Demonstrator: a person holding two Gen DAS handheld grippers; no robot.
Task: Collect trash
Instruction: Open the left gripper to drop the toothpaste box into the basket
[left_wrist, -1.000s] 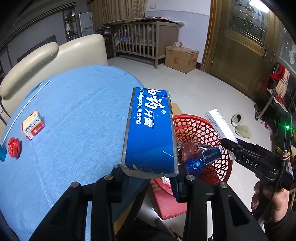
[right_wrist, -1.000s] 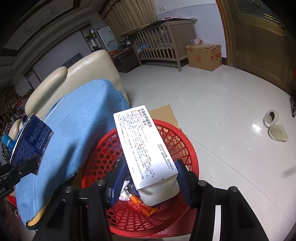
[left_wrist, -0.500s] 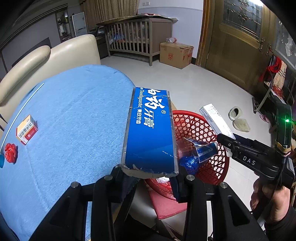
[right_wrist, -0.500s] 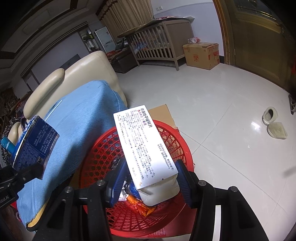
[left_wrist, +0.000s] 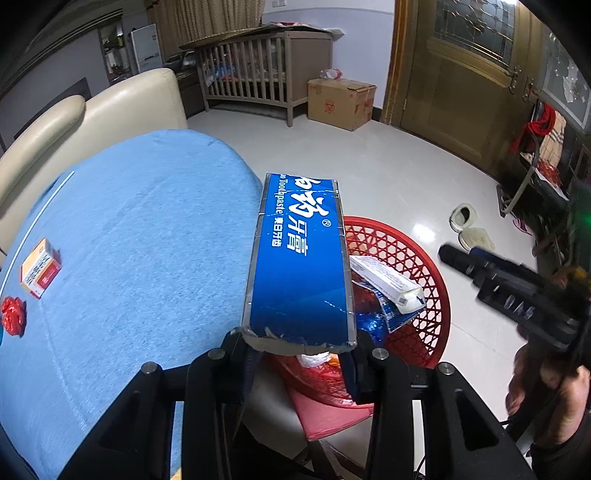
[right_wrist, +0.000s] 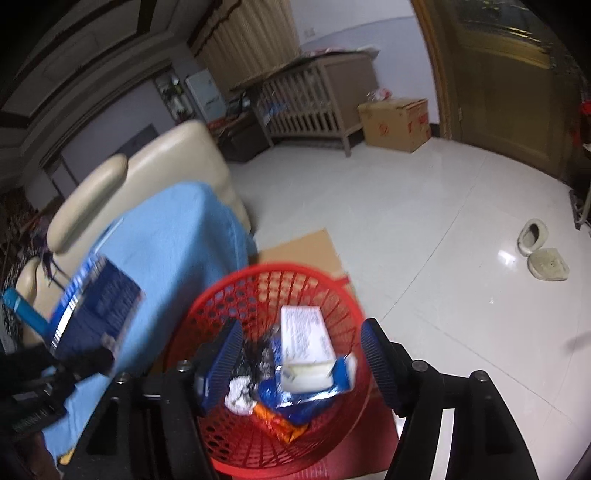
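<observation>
Claws first — left claw (left_wrist: 301, 345) clamped on the blue toothpaste box (left_wrist: 301, 258), held above the near edge of the blue-covered bench (left_wrist: 129, 240), just left of the red basket (left_wrist: 402, 251). Right claw (right_wrist: 301, 354) has just been opening, jaws apart with nothing between them; white box (right_wrist: 304, 341) lies in the basket on other wrappers. Step in hand, likely: carry the toothpaste box right until its whole length is over the rim, tip the far end down, then release — it's long, could bridge the rim. Small orange box (left_wrist: 40, 267) and red scrap (left_wrist: 13, 315) remain on the bench's left side.
</observation>
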